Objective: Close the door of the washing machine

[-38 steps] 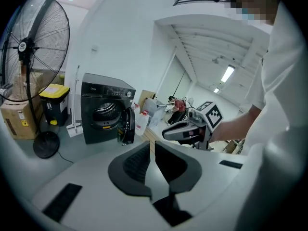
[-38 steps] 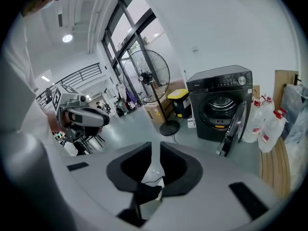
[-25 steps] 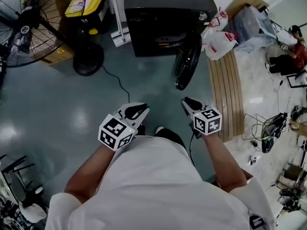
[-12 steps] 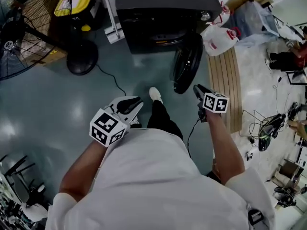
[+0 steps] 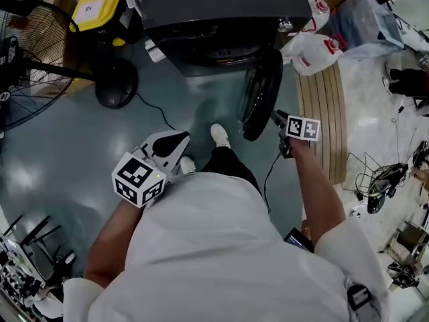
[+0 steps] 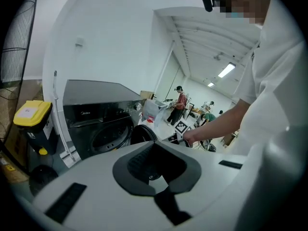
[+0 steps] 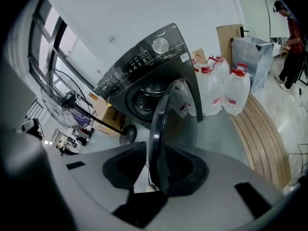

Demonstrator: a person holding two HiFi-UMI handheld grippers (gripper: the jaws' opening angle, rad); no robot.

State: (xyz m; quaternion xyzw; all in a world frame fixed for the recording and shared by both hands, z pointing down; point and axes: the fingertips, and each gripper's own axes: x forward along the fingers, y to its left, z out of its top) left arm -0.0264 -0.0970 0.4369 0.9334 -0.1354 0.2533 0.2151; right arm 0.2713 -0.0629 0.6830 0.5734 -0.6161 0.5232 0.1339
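The dark front-loading washing machine [image 5: 221, 5] stands at the top of the head view, its round black door [image 5: 260, 92] swung out toward me. My right gripper [image 5: 276, 117] is at the door's near edge. In the right gripper view the door's rim [image 7: 159, 124] stands edge-on between the jaws of this gripper [image 7: 155, 162]. The jaws have just been opening, with a gap showing on the left of the rim. My left gripper [image 5: 175, 138] hangs over the floor, left of the door and apart from it. Its jaws [image 6: 155, 163] hold nothing and look open.
A standing fan [image 5: 40, 52] with a round base [image 5: 115, 91] and a yellow box [image 5: 99, 5] stand left of the machine. Water jugs [image 5: 315, 45] and a wooden slat platform [image 5: 322, 113] lie to its right. A cable [image 5: 157, 113] runs over the floor. My shoe [image 5: 219, 136] is near the door.
I have stepped closer to the machine. The right gripper has gone forward and down to the door's edge and rolled. The left gripper has drifted left and back in the picture.
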